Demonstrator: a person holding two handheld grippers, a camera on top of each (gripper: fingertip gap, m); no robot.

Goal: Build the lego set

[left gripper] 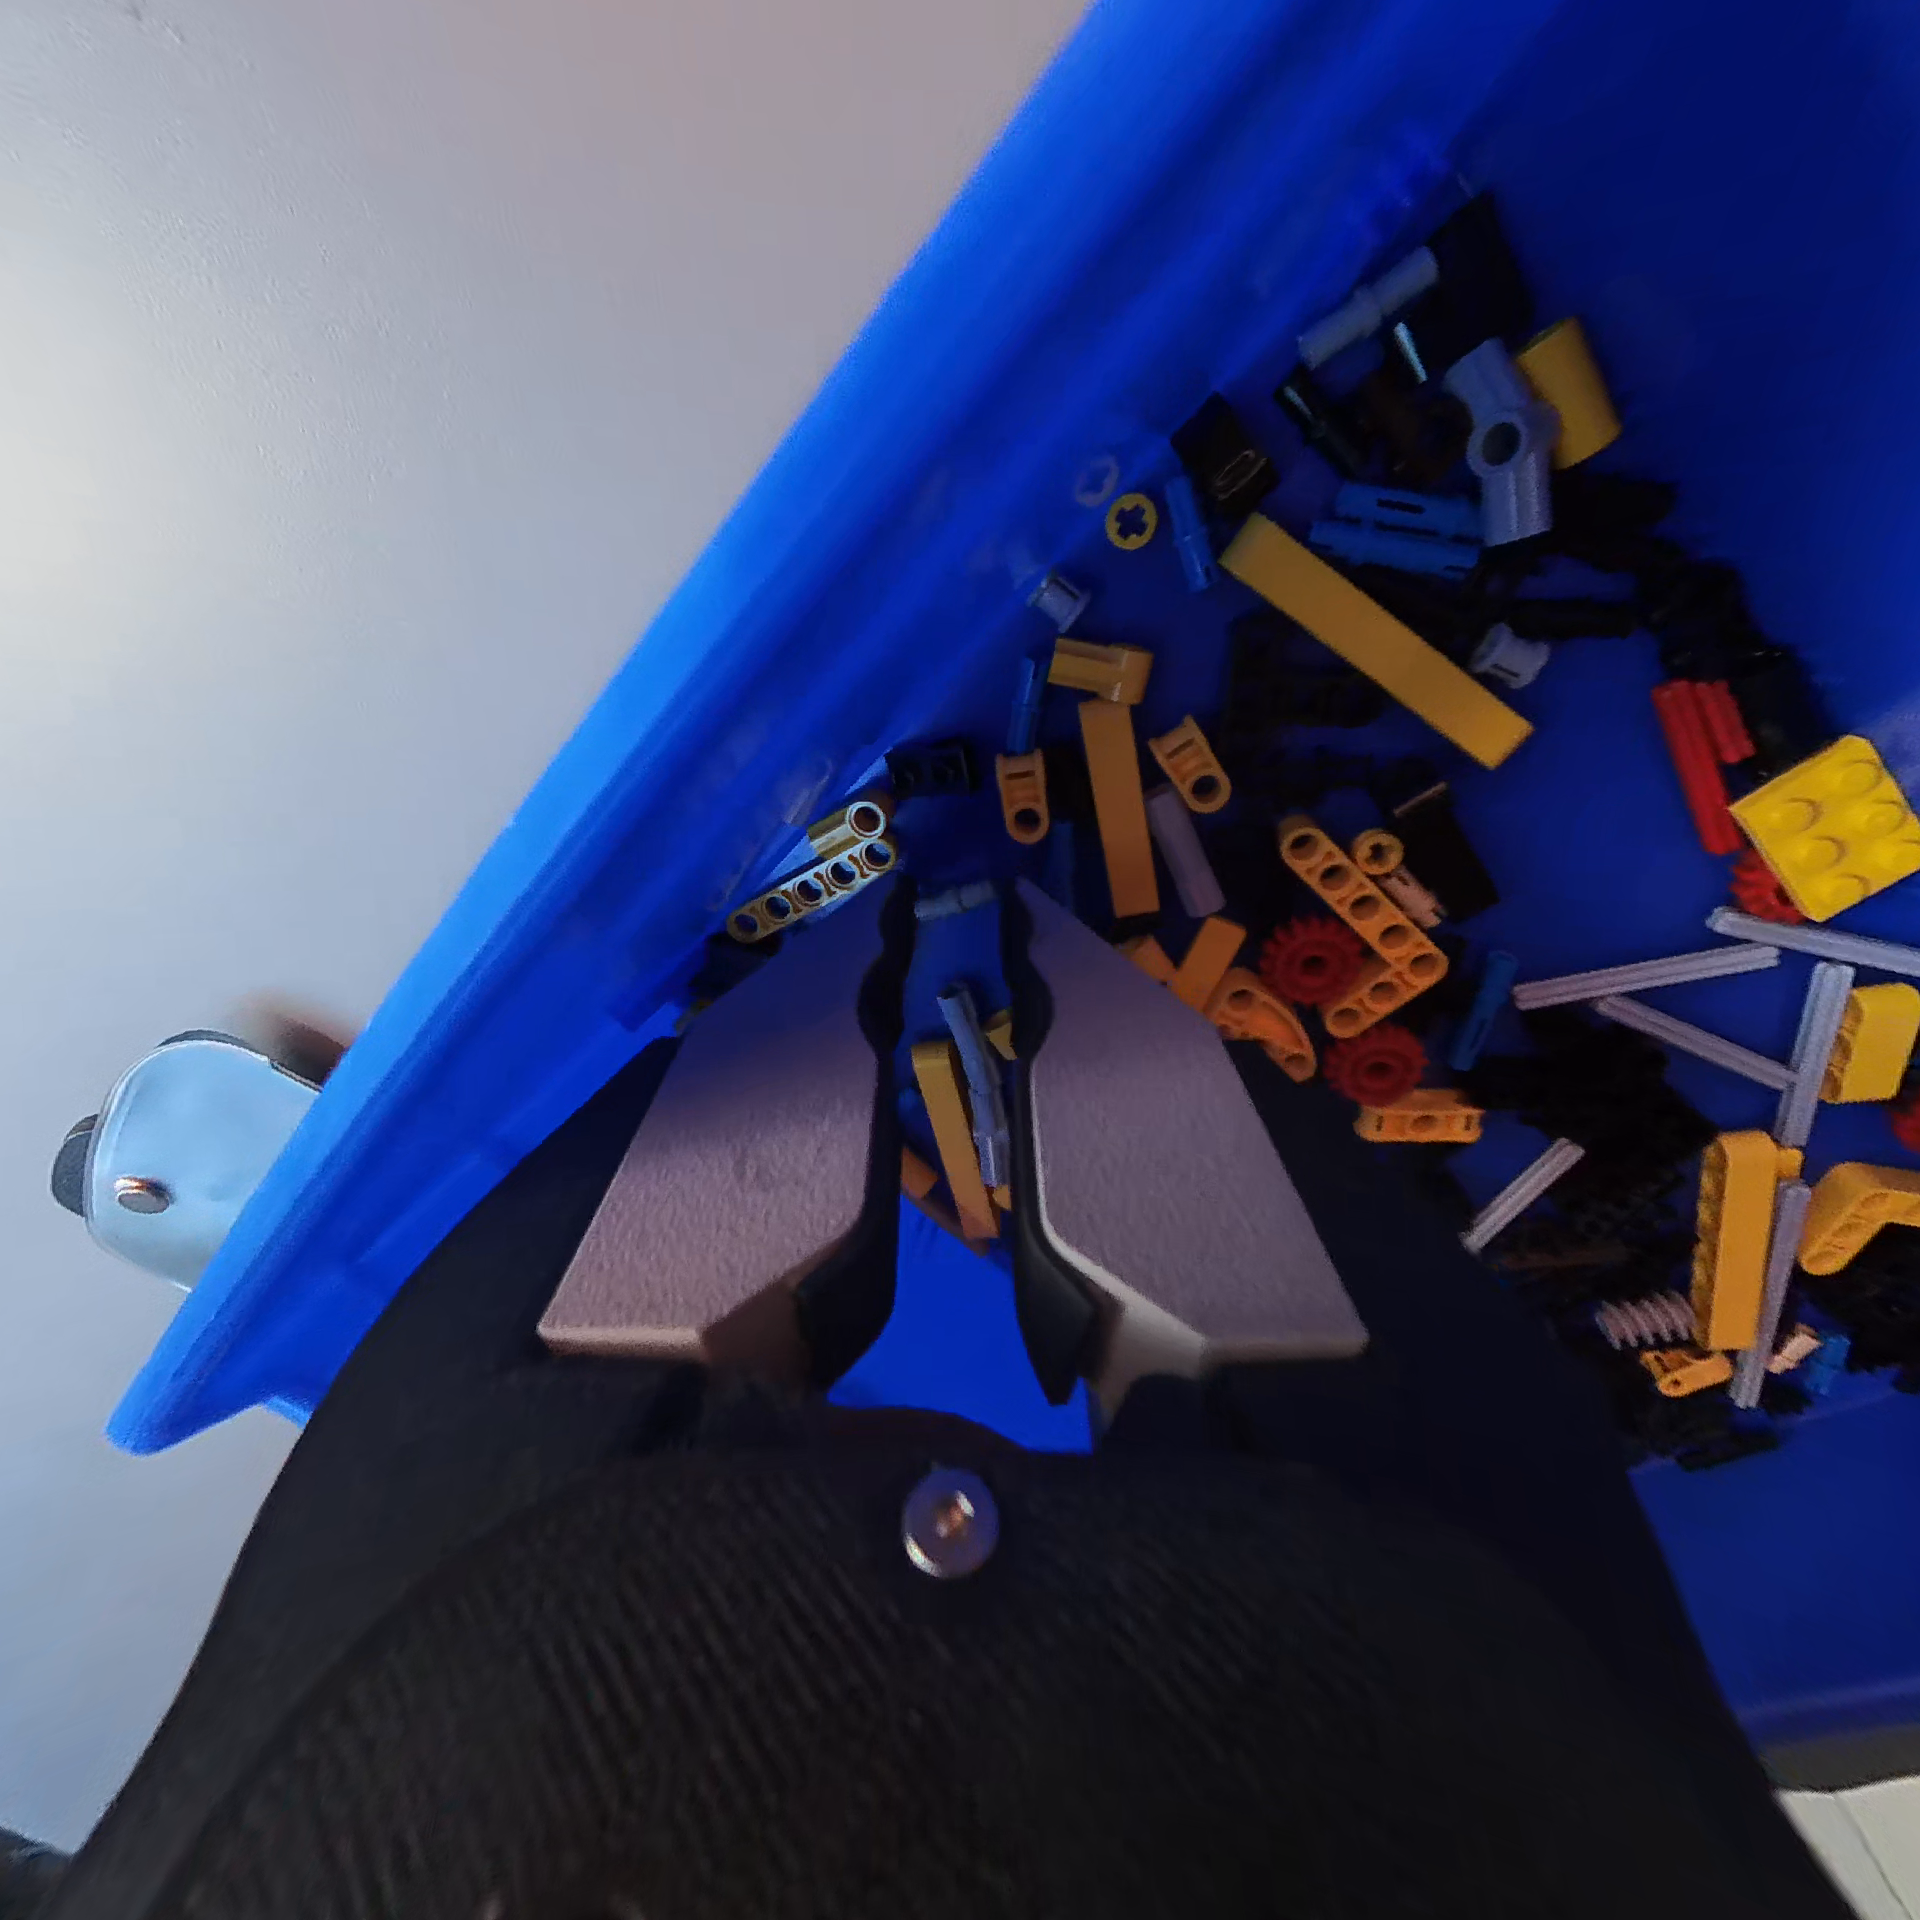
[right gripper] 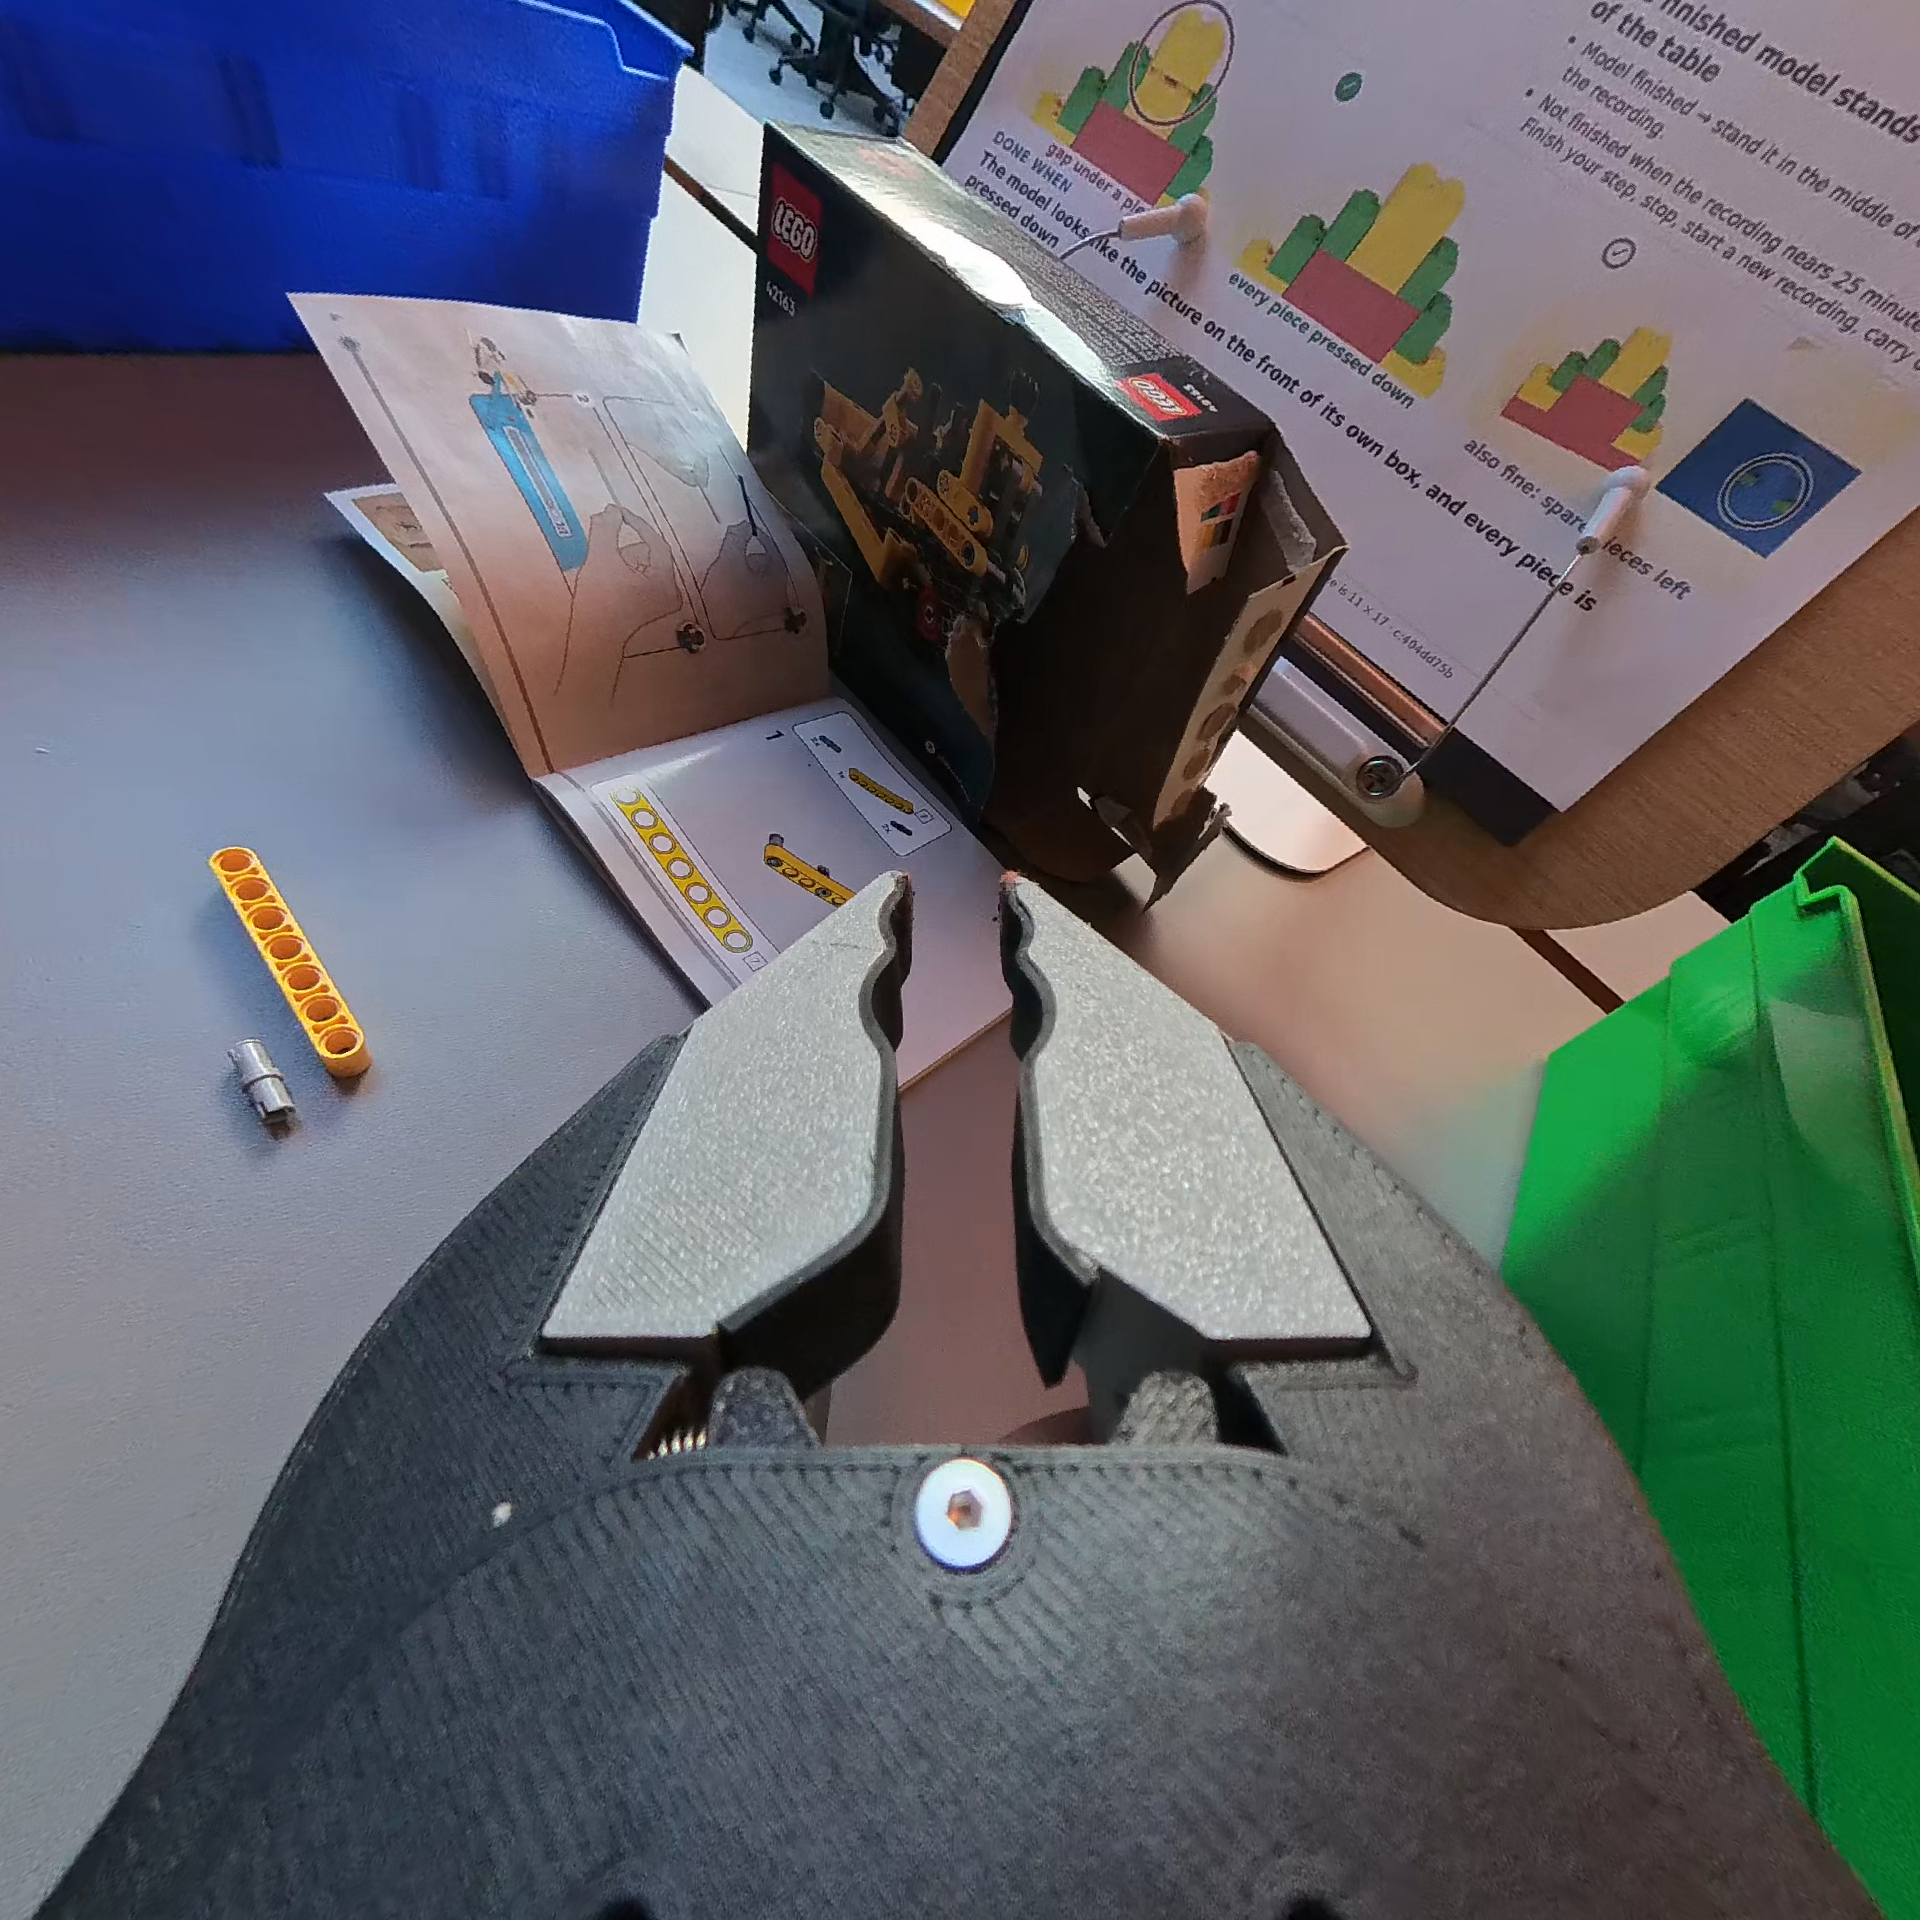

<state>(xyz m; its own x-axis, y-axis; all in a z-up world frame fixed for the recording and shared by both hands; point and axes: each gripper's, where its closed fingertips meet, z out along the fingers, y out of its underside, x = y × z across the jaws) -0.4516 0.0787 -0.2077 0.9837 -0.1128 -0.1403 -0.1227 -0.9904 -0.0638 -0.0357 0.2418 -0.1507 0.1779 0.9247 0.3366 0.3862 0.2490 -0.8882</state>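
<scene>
My left gripper [left gripper: 956,899] reaches into a blue bin [left gripper: 727,665] of loose Lego pieces, close to its side wall. Its fingertips hold a small grey pin [left gripper: 954,902] crosswise between them, above the pile. Yellow beams [left gripper: 1361,925], red gears [left gripper: 1311,961], grey axles [left gripper: 1642,977] and black parts lie in the bin. My right gripper [right gripper: 956,894] is open and empty, hovering over the open instruction booklet [right gripper: 665,582]. A yellow beam with several holes [right gripper: 291,961] and a grey pin [right gripper: 262,1081] lie on the grey table to its left.
The Lego box [right gripper: 997,488] stands behind the booklet. A green bin [right gripper: 1714,1299] is close on the right. The blue bin [right gripper: 312,166] stands at the back left. A board with a printed sheet [right gripper: 1455,260] leans at the back right. Tip to tip, the grippers are about 45 cm apart.
</scene>
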